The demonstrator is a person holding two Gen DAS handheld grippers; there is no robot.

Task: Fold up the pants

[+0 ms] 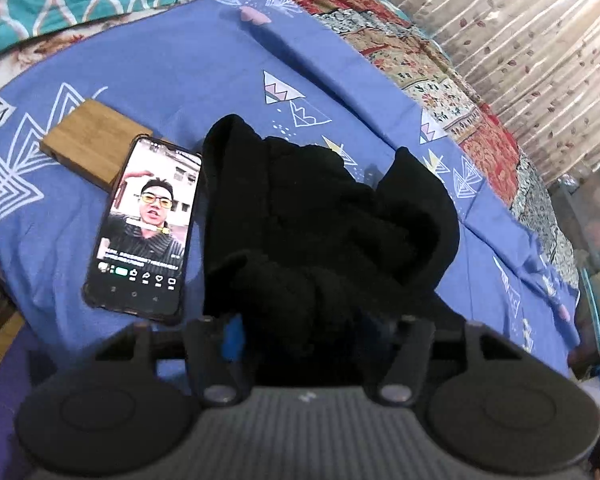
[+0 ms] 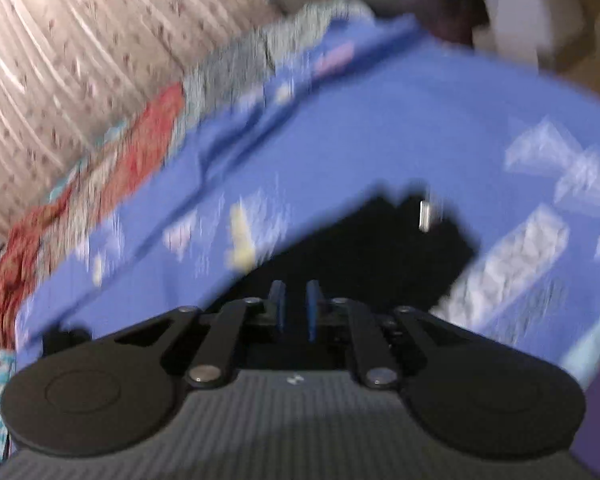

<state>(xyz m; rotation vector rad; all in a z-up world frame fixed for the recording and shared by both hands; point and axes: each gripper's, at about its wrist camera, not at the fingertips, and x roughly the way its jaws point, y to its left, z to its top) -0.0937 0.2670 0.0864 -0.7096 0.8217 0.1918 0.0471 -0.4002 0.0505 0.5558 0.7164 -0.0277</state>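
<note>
Pants (image 1: 324,220) of black fabric lie in a bunched heap at the middle of the bed sheet (image 1: 204,64), with loose folds and no clean edges that we can make out, so we judge the folding barely begun: the legs are not laid flat, and aligning, halving and squaring all remain. At nine o'clock from the heap a phone (image 1: 144,228) lies face up just beside it, and a wooden block (image 1: 92,144) sits near the phone at ten o'clock. Patterned blankets (image 1: 440,92) border the sheet toward one o'clock.

Our left tool (image 1: 312,328) points steeply down at the near edge of the heap, its jaws fairly wide; dark cloth fills the gap between them, yet we see no pad pressing on it, so we read it as not gripping. Our right tool (image 2: 296,312) tilts down toward a dark corner of the pants (image 2: 380,248) at twelve o'clock from its tips. Its blue fingers (image 2: 278,304) stand narrowly apart with nothing clearly between them, though that view is heavily blurred.
</note>
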